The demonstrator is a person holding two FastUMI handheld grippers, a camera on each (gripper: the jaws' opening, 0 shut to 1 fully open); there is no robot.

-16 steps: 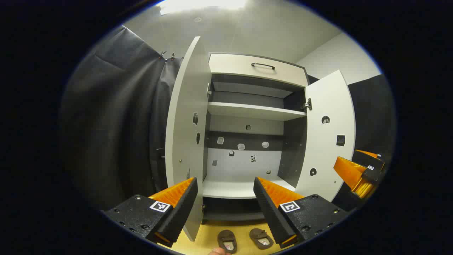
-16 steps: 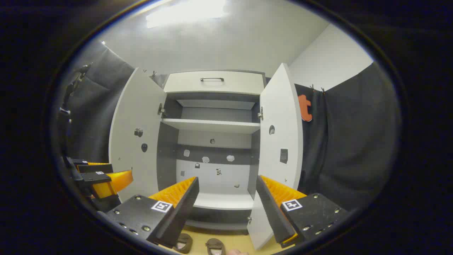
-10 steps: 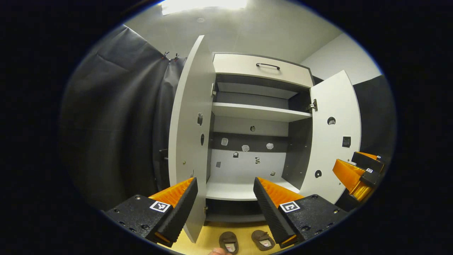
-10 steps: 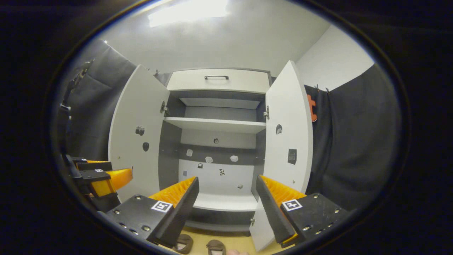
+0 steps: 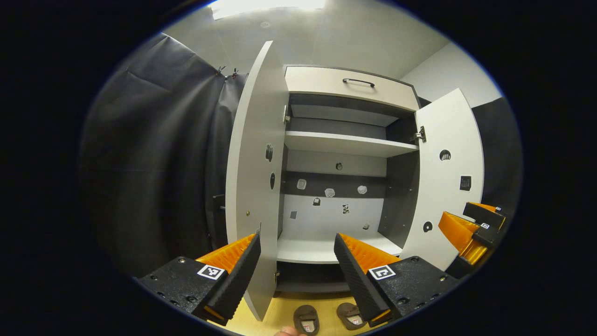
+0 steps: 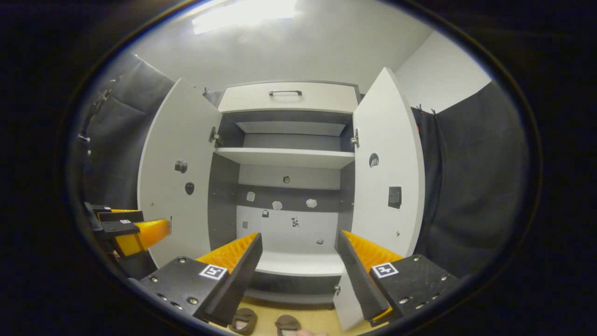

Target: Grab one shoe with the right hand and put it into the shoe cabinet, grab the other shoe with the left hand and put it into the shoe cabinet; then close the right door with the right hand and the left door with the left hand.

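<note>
I hold my left tool and my right tool up in front of the shoe cabinet, each with its fingers spread apart and nothing between them. The two shoes sit side by side on the yellow floor just in front of the cabinet's base, at the very bottom of both views; in the right gripper view they are cut off by the rim and partly hidden behind my tool's fingers, so I cannot make out their toes. Both doors stand open: the left door is seen nearly edge-on in the left gripper view and hides the cabinet's left wall, while the right door swings out toward the dark cloth. The lower shelf lies bare and wide between the doors, with an upper shelf and a drawer above. My other tool shows at the right edge, well apart from the doors.
</note>
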